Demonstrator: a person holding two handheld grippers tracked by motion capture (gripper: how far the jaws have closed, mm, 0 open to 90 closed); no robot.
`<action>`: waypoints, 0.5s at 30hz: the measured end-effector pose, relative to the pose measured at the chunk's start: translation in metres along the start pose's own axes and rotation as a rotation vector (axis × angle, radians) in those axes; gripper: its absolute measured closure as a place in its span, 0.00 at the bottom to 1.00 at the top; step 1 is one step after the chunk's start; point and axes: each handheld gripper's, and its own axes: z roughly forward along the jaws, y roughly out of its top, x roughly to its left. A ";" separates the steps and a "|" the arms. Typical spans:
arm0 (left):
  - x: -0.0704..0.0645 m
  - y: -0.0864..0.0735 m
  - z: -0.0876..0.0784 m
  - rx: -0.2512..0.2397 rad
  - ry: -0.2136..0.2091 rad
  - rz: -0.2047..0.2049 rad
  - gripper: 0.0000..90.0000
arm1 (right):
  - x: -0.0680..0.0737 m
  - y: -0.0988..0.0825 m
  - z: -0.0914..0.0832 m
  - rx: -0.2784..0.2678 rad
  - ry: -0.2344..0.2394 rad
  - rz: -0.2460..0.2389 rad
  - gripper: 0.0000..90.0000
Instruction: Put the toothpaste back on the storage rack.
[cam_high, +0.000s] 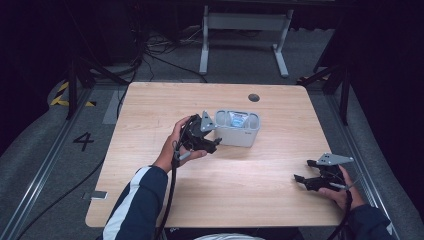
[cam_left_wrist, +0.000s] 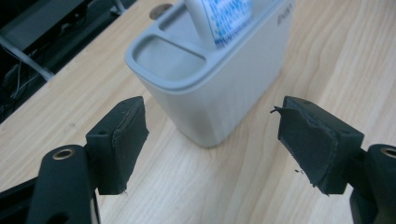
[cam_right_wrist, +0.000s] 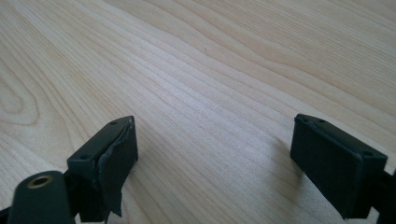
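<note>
Your left gripper (cam_high: 216, 141) sits just beside the near left corner of the grey holder (cam_high: 237, 129), jaws spread wide and empty; in the left gripper view that rounded corner stands between and just beyond your two pads (cam_left_wrist: 122, 140), not yet touched. Your right gripper (cam_high: 306, 172) rests well apart, near the table's (cam_high: 165, 105) right front edge, jaws likewise parted with nothing between them but bare wood.

The holder stands upright near the middle of the table, a little toward the far side. It looks like a moulded plastic caddy with several compartments: the near one (cam_left_wrist: 166, 58) seems empty, and a blue-and-white printed tube or packet (cam_left_wrist: 229, 18) stands in the middle one (I cannot tell exactly what it is).

By its look, expect it to be light, stiff and rather smooth, with thin walls that flex slightly if you squeeze hard. The glossy sides give little bite, so a grip across the full body may slip. Better, probably, to pinch one wall at the rim, one pad inside the empty compartment and one outside. Keep it level, since the tall item could tip the balance or fall out.
</note>
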 end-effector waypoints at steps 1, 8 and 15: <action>0.000 0.000 0.000 0.000 0.000 0.000 0.27 | 0.000 0.000 0.000 0.000 0.000 0.001 0.17; -0.006 -0.016 -0.007 0.050 0.009 0.025 0.26 | 0.000 0.000 0.000 0.000 0.000 0.000 0.17; -0.006 -0.036 -0.013 0.109 0.034 0.041 0.24 | 0.000 0.000 0.000 0.000 -0.001 0.000 0.17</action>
